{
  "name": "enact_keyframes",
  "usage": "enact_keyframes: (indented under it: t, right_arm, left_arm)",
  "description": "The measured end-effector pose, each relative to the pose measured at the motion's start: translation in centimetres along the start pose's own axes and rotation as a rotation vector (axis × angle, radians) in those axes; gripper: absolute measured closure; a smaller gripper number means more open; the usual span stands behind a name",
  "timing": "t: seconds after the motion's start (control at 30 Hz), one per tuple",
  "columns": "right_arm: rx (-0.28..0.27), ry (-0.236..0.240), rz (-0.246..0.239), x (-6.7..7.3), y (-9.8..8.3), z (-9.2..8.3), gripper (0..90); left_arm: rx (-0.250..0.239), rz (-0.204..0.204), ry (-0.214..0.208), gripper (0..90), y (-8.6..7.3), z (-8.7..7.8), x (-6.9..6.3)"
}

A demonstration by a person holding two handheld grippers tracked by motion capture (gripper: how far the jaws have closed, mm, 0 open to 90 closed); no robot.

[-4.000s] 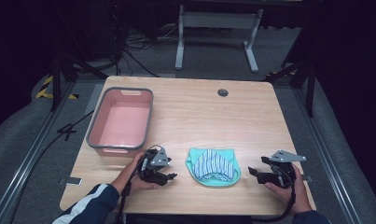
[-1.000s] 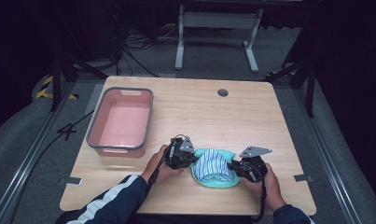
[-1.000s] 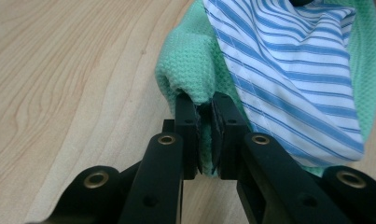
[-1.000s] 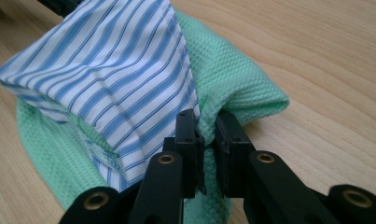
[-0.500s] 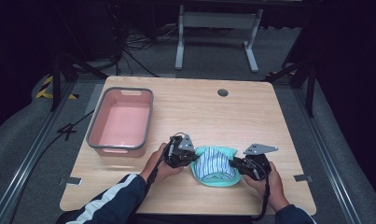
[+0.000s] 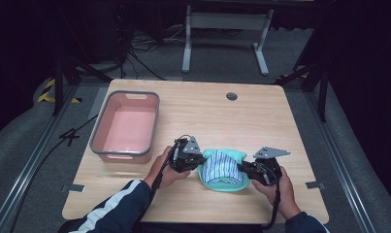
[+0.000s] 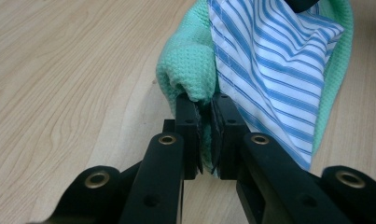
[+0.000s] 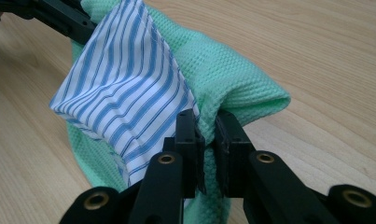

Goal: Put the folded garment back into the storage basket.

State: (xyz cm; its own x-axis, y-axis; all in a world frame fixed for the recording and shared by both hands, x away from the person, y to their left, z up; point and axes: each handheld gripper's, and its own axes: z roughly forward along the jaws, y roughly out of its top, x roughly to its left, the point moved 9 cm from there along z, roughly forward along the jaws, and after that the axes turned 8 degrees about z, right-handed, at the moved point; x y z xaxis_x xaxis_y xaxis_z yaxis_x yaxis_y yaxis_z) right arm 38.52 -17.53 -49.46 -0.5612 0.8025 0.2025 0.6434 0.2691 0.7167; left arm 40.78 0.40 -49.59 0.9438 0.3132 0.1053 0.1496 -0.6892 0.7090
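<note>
From the high view, a light wooden table [image 6: 198, 121] carries a pink tub [image 6: 126, 127] with a grey rim at its left side and a round dark hole [image 6: 232, 96] near its far edge. Close to the near edge lies a green cloth [image 6: 234, 183] with a blue-and-white striped cloth [image 6: 221, 167] folded on top of it. The left tongs [image 6: 199, 165] meet the bundle at its left edge, held by the left hand [image 6: 165, 170], whose sleeve is dark with a white stripe. The right tongs [image 6: 242, 168] meet the bundle at its right edge, held by the right hand [image 6: 275, 187]. Each carries a grey three-cornered plate on top. The tub stands well apart from the cloths, to their left.

In the left gripper view, the left tongs [image 7: 205, 105] are closed on a fold of the green cloth [image 7: 185, 70]; the pads press the fabric from both sides with a thin strip of it between them. The striped cloth [image 7: 274, 60] lies just beside the pinched fold, over the green one, and the table [image 7: 73, 70] is bare wood around it.

In the right gripper view, the right tongs [image 8: 206, 121] are likewise clamped on a bunched edge of the green cloth [image 8: 237, 79], right where the striped cloth [image 8: 125, 88] ends. The striped cloth slopes away towards the other tongs, whose black parts show at the top left corner. The green cloth rests on the table [image 8: 325, 60] beneath.
</note>
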Motion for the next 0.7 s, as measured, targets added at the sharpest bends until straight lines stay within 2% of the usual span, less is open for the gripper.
enact_keyframes:
  t: [0.23,0.37,0.57,0.7]
  right_arm:
    - [-0.021,0.013,0.016,0.7,1.4,0.0,80.8]
    - [-0.028,0.020,0.009,1.2,2.0,0.2,80.8]
    - [-0.032,0.028,-0.003,2.1,2.9,0.6,80.8]
    - [-0.043,0.030,-0.017,2.7,3.8,0.6,80.8]
  left_arm:
    - [-0.016,-0.008,0.026,82.8,0.3,-1.6,0.7]
    - [-0.017,-0.023,0.038,82.8,0.1,-2.3,1.2]
    - [-0.019,-0.023,0.060,82.8,-0.1,-3.5,1.7]
    - [-0.037,-0.034,0.073,82.8,-0.1,-4.1,2.1]
